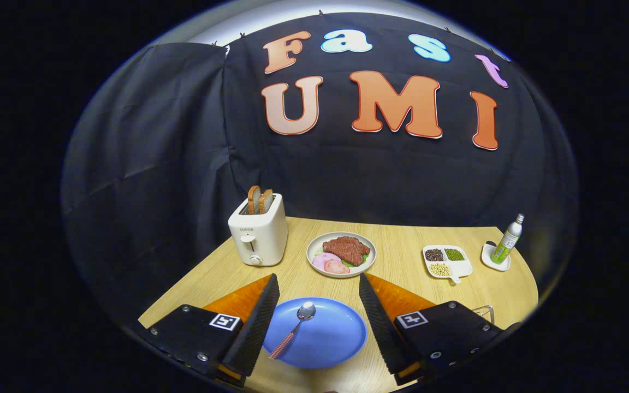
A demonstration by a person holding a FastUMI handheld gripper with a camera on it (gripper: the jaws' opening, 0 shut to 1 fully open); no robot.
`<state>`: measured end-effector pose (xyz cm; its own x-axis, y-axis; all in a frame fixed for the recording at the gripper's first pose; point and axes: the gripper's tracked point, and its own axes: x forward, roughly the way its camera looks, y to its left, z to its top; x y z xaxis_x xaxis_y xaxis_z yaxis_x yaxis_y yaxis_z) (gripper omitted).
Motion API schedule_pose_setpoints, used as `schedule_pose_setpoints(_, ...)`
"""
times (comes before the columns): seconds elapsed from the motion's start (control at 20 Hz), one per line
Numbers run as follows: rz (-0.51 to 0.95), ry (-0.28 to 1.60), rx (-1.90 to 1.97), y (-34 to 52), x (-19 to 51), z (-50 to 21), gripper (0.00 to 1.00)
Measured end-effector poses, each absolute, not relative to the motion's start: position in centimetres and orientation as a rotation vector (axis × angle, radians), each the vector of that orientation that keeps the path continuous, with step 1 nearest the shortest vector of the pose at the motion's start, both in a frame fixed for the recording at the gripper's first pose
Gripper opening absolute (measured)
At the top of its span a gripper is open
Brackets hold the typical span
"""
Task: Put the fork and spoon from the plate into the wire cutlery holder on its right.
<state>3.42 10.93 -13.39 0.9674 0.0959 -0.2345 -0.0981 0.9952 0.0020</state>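
A blue plate (328, 338) lies on the wooden table between my two fingers. On it rests a spoon (294, 329) with a shiny bowl and a pink patterned handle, its bowl pointing away from me. My gripper (319, 284) is open, hovering above the plate with a finger to each side and nothing between them. A bit of thin wire frame (486, 311) peeks out behind my right finger, likely the wire cutlery holder; most of it is hidden.
A white toaster (257, 234) with two bread slices stands beyond the left finger. Past the blue plate sits a plate of meat and ham (340, 254). Farther right are a white divided dish of beans (447, 261) and a green bottle (508, 240) on a coaster.
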Motion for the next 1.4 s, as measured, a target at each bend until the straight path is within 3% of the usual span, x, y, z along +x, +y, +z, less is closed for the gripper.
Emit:
schedule_pose_setpoints(0.3, 0.1, 0.311, 0.004, 13.5, 3.7, -17.3, 0.89)
schedule_pose_setpoints(0.65, 0.126, 0.537, 0.024, 16.0, 3.8, -25.8, 0.89)
schedule_pose_setpoints(0.85, 0.107, 0.616, 0.032, 16.1, 4.2, -29.0, 0.84)
schedule_pose_setpoints(1.05, 0.096, 0.658, 0.033, 16.3, 4.7, -30.9, 0.7)
schedule_pose_setpoints(1.4, 0.069, 0.698, -0.005, 15.5, 4.6, -33.2, 0.27)
